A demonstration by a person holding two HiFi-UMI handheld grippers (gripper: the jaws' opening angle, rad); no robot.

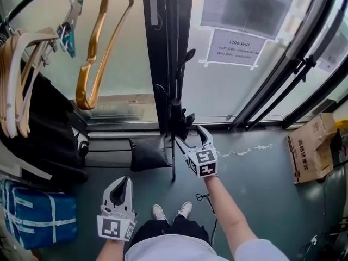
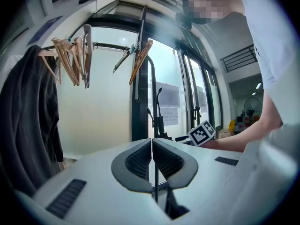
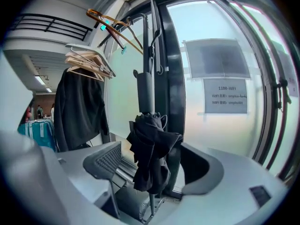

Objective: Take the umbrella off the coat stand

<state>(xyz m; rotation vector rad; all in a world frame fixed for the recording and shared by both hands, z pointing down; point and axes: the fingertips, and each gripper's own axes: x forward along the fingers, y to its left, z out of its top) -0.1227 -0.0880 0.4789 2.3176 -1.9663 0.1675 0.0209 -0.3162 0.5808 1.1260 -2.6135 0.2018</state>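
Note:
A folded black umbrella (image 3: 150,158) hangs low on the dark coat stand pole (image 3: 152,46), its fabric bunched loosely. In the head view the umbrella (image 1: 178,121) is a dark bundle against the pole (image 1: 174,42), just in front of the window. My right gripper (image 1: 191,136) is open, one jaw on either side of the umbrella. The pads do not touch the fabric. My left gripper (image 1: 124,185) is held lower and to the left, away from the stand. It is shut with nothing in it, and the jaws (image 2: 152,149) meet in the left gripper view.
Wooden hangers (image 1: 95,53) and a black coat (image 1: 43,129) hang on a rail at the left. A blue bag (image 1: 38,216) lies below them. A grey cushion (image 1: 148,153) sits at the stand's foot. A cardboard box (image 1: 312,154) stands at the right, by the glass door with its paper notice (image 1: 236,48).

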